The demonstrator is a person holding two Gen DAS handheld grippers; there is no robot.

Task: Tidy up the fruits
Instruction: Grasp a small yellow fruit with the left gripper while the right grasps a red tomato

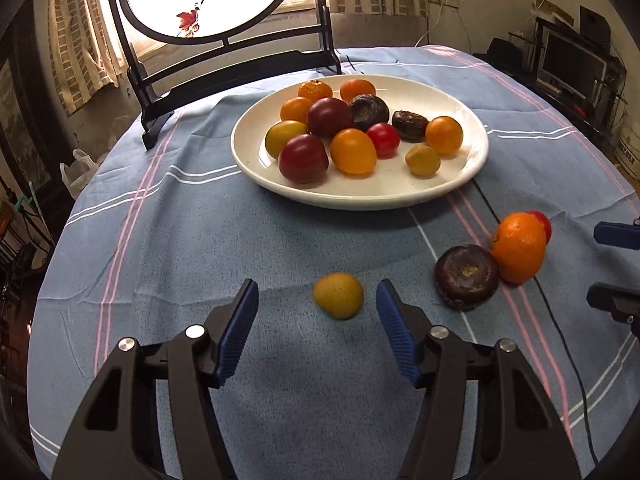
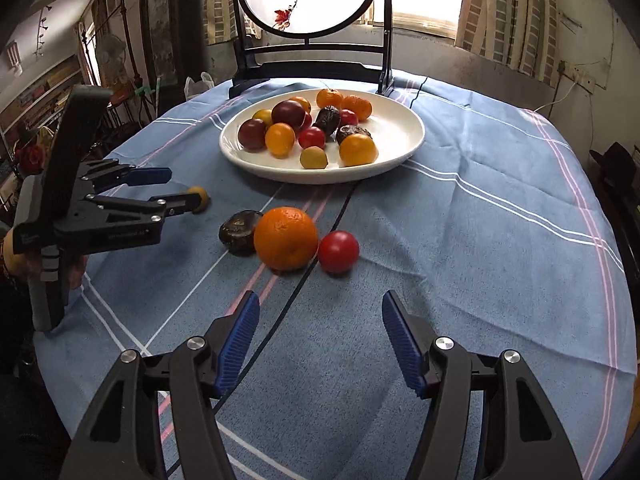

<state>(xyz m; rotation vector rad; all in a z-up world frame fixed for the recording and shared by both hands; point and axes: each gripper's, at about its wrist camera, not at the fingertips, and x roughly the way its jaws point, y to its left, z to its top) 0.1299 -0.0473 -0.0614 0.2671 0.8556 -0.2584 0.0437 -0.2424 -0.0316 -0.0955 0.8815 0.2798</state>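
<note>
Most fruit already lies on the white plate (image 1: 472, 168) at the far side. Four pieces remain on the cloth: yellow fruit (image 1: 338, 295), dark fruit (image 1: 466, 276), orange (image 1: 519, 248), red fruit (image 2: 338, 251). Your left gripper (image 1: 316, 306) straddles the yellow fruit, jaws apart; your right gripper (image 2: 320, 320) is likewise spread and empty.

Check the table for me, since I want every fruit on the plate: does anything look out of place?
Yes. Four fruits lie on the tablecloth instead of the white plate: a small yellow fruit between the open left gripper's fingers, and a dark wrinkled fruit, a large orange and a red fruit clustered together.
</note>
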